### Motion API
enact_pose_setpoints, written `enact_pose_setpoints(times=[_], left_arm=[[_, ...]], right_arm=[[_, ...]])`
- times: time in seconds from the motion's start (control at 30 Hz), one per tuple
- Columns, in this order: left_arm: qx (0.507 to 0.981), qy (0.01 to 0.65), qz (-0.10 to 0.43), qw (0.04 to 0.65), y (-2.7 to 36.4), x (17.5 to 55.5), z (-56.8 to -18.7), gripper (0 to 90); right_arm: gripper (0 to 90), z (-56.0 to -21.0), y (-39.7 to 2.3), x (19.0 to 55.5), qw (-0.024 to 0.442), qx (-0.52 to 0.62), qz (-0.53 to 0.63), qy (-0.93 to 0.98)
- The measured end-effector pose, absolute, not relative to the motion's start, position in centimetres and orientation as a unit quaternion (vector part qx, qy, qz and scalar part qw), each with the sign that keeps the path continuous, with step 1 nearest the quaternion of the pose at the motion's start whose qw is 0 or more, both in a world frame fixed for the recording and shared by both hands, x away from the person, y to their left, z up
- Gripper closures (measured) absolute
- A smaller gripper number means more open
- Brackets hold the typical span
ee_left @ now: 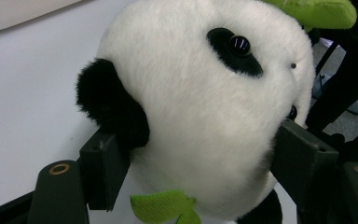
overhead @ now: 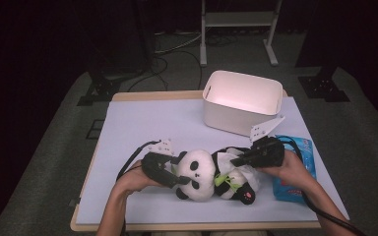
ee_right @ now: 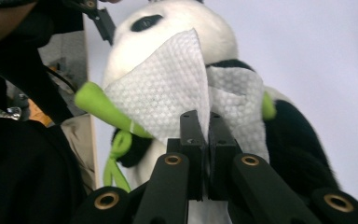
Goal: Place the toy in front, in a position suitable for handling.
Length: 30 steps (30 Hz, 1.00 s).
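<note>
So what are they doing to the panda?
A person is wiping a toy panda that lies on the table. The left gripper has the panda's head between its jaws, steadying it. The right gripper is shut on a white wipe and holds it against the panda's body. A white bin and a blue wipes pack sit nearby.

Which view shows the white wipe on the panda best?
The right gripper view: the wipe is close, its embossed texture clear, pinched by the right claw. The high view shows it small; in the left gripper view the panda hides it.
</note>
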State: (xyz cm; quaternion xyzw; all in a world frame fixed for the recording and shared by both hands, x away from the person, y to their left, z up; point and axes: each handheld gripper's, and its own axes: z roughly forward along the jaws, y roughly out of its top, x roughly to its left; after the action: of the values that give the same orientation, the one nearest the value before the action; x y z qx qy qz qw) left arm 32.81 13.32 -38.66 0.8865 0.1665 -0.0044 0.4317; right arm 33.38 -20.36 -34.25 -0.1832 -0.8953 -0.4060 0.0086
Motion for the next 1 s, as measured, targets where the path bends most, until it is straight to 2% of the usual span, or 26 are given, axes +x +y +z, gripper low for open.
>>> enact_pose_setpoints(times=[0.43,0.67,1.0], left_arm=[[0.886,0.168,-0.004,0.433,13.3,32.7,-38.4,28.3],[0.886,0.169,-0.004,0.432,13.2,32.7,-38.4,28.2],[0.891,0.166,0.004,0.423,12.9,32.5,-38.2,28.2]], right_arm=[[87.0,-34.0,-23.3,33.9,-0.002,-0.212,-0.416,-0.884],[87.0,-35.0,-22.9,33.9,0.012,-0.211,-0.413,-0.886],[86.9,-34.6,-19.6,33.7,0.021,-0.179,-0.411,-0.894]])
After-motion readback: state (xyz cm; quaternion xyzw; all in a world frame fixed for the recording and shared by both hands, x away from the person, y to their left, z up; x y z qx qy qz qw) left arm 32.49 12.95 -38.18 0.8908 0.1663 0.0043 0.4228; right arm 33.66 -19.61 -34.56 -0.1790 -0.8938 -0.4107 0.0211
